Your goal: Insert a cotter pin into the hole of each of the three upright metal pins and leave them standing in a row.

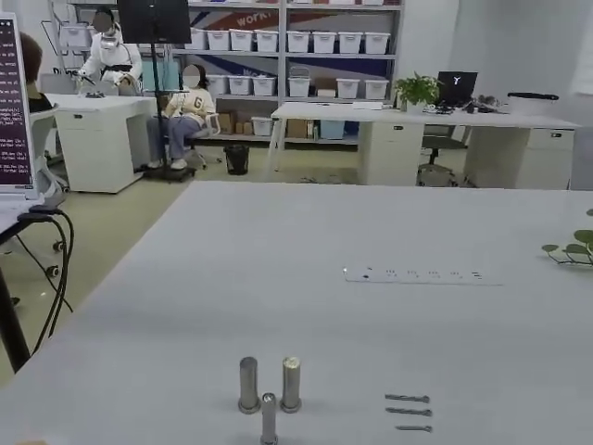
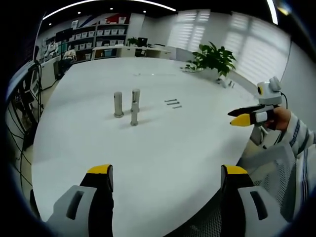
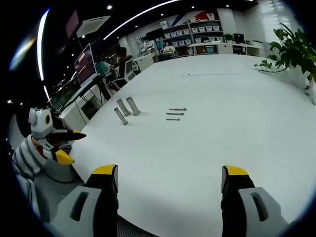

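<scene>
- The left gripper [image 2: 168, 172], grey-bodied with yellow-tipped jaws, has its jaws spread wide with nothing between them. It points across the white workbench [image 2: 163, 148] from the near edge.
- The right gripper [image 3: 169, 172], of the same build, also has its jaws wide apart and empty, facing bare table top.
- In the left gripper view the right gripper comes in at the right, off the table's edge, held by a hand [image 2: 280, 117] in a striped sleeve. In the right gripper view the left gripper sits at the left, also off the table's edge.
- Ahead of both grippers, and well apart from them, stand three upright, cylindrical silver metal pins [image 1: 291, 384]. They form a tight cluster, not a row: two side by side and the third in front, between them. I cannot tell whether they touch.
- Three thin grey cotter pins [image 1: 409, 411] lie flat and parallel, one behind another, to the right of the metal pins and apart from them.
- Farther out, a long white power strip [image 1: 422, 275] lies flat on the table.
- A green leafy plant [image 2: 212, 58] stands at the table's far right edge.
- Beyond the table are shelves of white bins [image 1: 296, 42] and a seated person [image 1: 185, 116].
</scene>
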